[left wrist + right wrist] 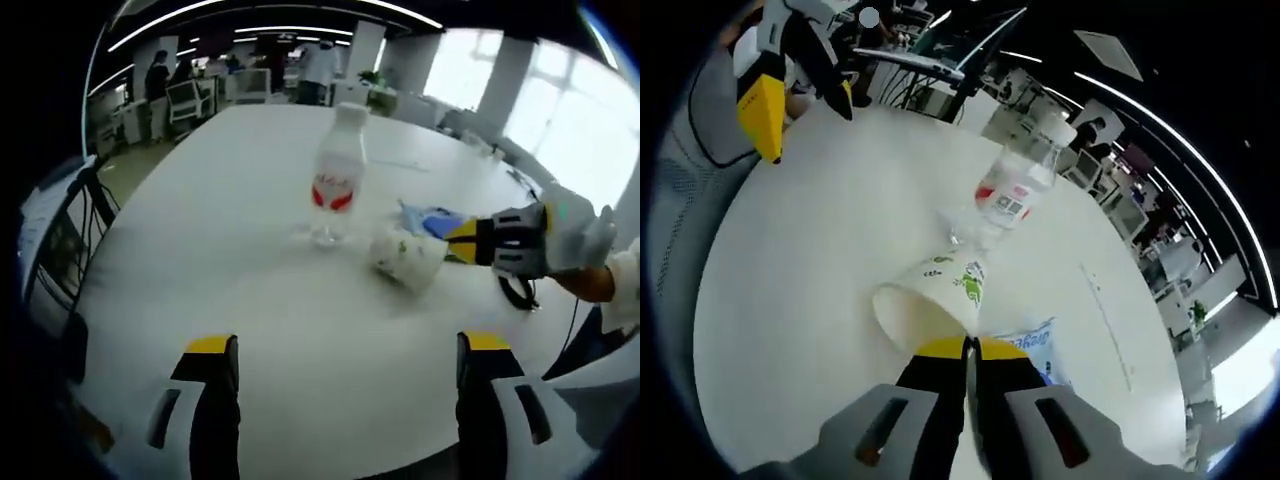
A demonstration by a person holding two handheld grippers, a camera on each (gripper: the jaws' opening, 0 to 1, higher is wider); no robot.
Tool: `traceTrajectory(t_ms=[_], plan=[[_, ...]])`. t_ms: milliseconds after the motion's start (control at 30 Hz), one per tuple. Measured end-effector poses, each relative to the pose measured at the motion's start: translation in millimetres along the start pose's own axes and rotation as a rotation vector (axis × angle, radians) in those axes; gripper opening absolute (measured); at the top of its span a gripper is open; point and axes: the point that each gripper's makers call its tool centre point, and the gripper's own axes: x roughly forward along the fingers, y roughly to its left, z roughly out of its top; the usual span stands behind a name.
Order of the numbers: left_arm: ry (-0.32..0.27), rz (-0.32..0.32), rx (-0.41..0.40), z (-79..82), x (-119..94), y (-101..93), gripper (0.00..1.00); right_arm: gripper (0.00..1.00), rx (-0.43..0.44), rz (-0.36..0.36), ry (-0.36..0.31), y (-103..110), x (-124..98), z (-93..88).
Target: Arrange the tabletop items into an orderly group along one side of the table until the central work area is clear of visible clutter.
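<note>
A clear plastic bottle (338,175) with a white cap and a red label stands upright near the middle of the white table (200,230). Just right of it a white paper cup (408,258) with green prints lies tilted. My right gripper (458,240) comes in from the right and is shut on the cup's wall. In the right gripper view the cup (930,298) is pinched at its rim between my shut right gripper (968,348), with the bottle (1010,195) behind it. My left gripper (347,345) stands open over bare table, well short of the bottle, and appears again as the left gripper (805,108).
A blue packet (430,220) lies behind the cup, seen also as the blue packet (1028,345) beside my right jaws. A black cable (520,292) sits near the table's right edge. An office chair (60,250) stands off the left edge. People and desks are far behind.
</note>
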Motion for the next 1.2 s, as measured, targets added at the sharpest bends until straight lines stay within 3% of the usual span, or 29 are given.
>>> traceTrajectory(t_ms=[33,200,267,433,500,600,667,733,833,1000,1200], plan=[[0.001,-0.001,0.001,-0.7,0.7,0.7,0.87,0.0,0.06,0.016,0.001,2.0,-2.5,0.9],[0.003,-0.008,-0.002,-2.2,1.7,0.8,0.87,0.0,0.087,0.018,0.005,-7.0,-4.9,1.4],[0.0,-0.012,-0.004,-1.9,3.1,0.3,0.87,0.0,0.201,0.022,0.008,-10.5,-8.0,1.5],[0.001,-0.034,0.012,-1.1,7.1,-5.3,0.86,0.0,0.289,0.055,0.014,-17.3,-12.9,7.1],[0.002,-0.041,0.013,-0.8,7.9,-7.6,0.86,0.0,0.367,0.096,0.021,-16.4,-13.1,10.3],[0.003,-0.053,0.015,-0.1,10.5,-9.7,0.85,0.0,0.501,0.183,0.084,-11.9,-15.4,8.3],[-0.001,-0.058,0.012,-0.3,12.8,-10.2,0.85,0.0,0.49,0.152,0.074,-21.5,-13.6,11.1],[0.0,-0.065,0.016,-0.7,14.4,-12.2,0.85,0.0,0.553,0.164,0.08,-20.1,-18.2,15.8],[0.012,-0.069,0.116,0.6,16.6,-14.5,0.85,0.0,0.6,0.187,0.098,-23.7,-13.8,16.9],[-0.004,-0.088,0.177,12.6,23.3,-25.7,0.84,0.0,0.708,0.269,0.141,-8.8,-24.7,23.0],[-0.054,-0.102,0.335,25.8,37.0,-37.3,0.86,0.0,0.742,0.329,0.168,-5.0,-34.3,24.5]])
